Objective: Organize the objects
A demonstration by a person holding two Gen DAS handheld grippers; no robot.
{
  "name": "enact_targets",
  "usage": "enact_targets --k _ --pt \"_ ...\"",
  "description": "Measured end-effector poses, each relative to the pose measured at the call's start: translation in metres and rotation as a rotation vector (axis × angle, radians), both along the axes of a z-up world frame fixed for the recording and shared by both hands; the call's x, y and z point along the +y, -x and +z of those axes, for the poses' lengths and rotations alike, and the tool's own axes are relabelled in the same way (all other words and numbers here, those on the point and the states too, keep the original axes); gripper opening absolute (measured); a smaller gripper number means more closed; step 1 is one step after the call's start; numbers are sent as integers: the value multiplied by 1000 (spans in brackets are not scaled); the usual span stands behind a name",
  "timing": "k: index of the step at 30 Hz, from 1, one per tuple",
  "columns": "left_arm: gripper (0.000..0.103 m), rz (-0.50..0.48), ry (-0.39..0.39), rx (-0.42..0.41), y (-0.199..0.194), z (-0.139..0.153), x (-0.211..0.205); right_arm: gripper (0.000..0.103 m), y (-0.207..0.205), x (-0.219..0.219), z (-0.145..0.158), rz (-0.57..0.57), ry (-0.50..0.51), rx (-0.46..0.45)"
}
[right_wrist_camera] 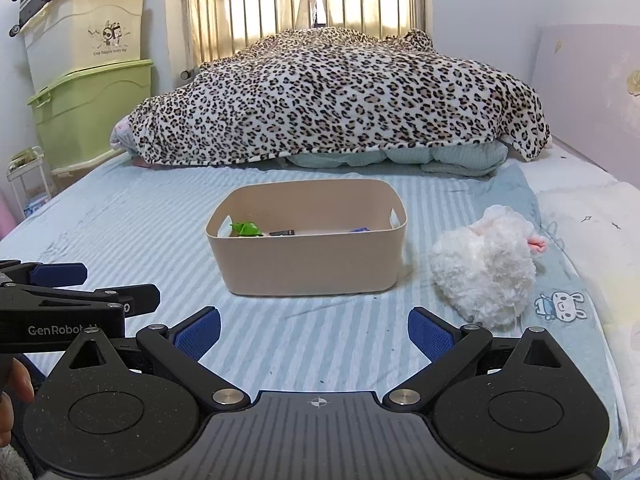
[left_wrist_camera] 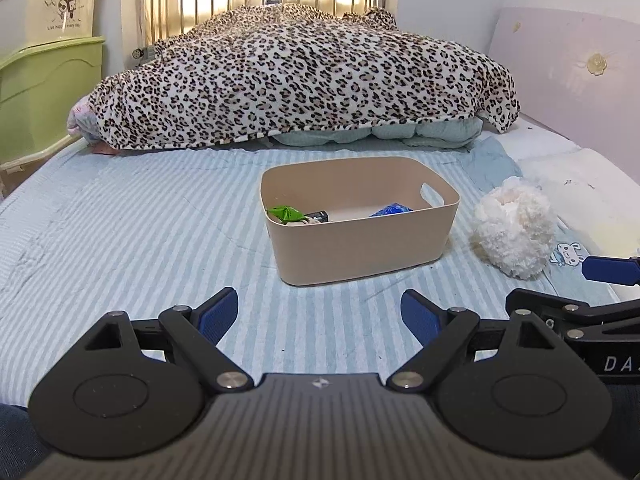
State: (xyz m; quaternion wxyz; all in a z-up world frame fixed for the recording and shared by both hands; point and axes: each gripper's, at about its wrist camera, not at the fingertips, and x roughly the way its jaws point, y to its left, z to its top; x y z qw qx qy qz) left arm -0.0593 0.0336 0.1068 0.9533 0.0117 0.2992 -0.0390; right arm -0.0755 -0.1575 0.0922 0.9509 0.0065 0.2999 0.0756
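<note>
both hand-held grippers (left_wrist_camera: 320, 312) (right_wrist_camera: 314, 330) agape, empty | fluffy toy (right_wrist_camera: 484, 268) beside bin (right_wrist_camera: 308, 264)

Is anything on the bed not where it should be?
Yes. The fluffy white toy lies loose on the striped sheet, right of the beige bin, while the other small things already sit inside the bin. Nothing looks spilled or broken.

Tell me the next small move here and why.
Probably ease the right gripper forward and right toward the fluffy white toy. It lies on the bed outside the beige bin, nearest that gripper, and both grippers are open and empty.
</note>
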Motion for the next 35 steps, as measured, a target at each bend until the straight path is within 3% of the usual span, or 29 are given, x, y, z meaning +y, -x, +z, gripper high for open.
enact_targets --k 24,35 --pt "89 5 18 -7 29 6 6 101 23 -2 5 14 -4 22" --pt "89 8 -13 -20 32 7 0 101 26 -5 7 -2 -5 22"
